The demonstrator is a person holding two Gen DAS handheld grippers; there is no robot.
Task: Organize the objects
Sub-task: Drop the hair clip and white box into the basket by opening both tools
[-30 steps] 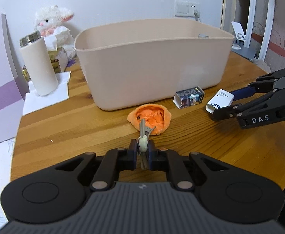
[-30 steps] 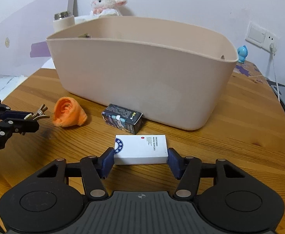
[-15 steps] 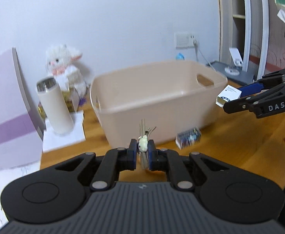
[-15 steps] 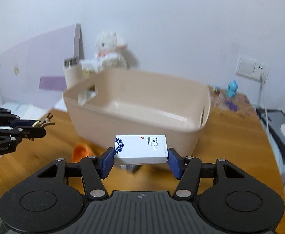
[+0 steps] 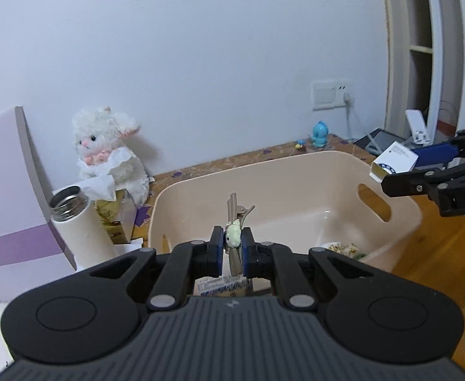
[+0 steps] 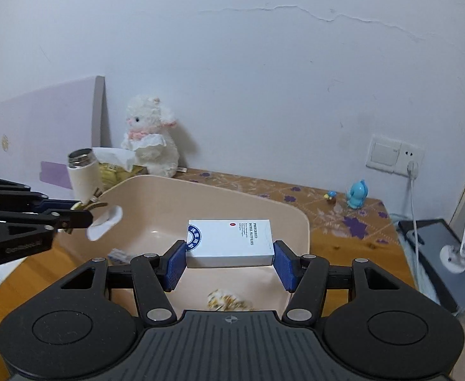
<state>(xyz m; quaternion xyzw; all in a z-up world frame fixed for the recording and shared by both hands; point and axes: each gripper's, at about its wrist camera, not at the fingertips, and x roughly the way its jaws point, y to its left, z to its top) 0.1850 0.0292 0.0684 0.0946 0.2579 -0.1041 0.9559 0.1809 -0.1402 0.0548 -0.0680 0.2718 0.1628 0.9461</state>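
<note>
Below both claws sits the beige bin: left claw clamped on hair clip, right claw clamped on white box. Lower each inside the rim before releasing, clear of the items already in there

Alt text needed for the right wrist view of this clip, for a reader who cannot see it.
The right tool grips a white box above the open beige bin on a wooden table. At left, the left tool holds a small hair clip over the bin's rim. A white plush lamb sits against the wall behind.
</note>
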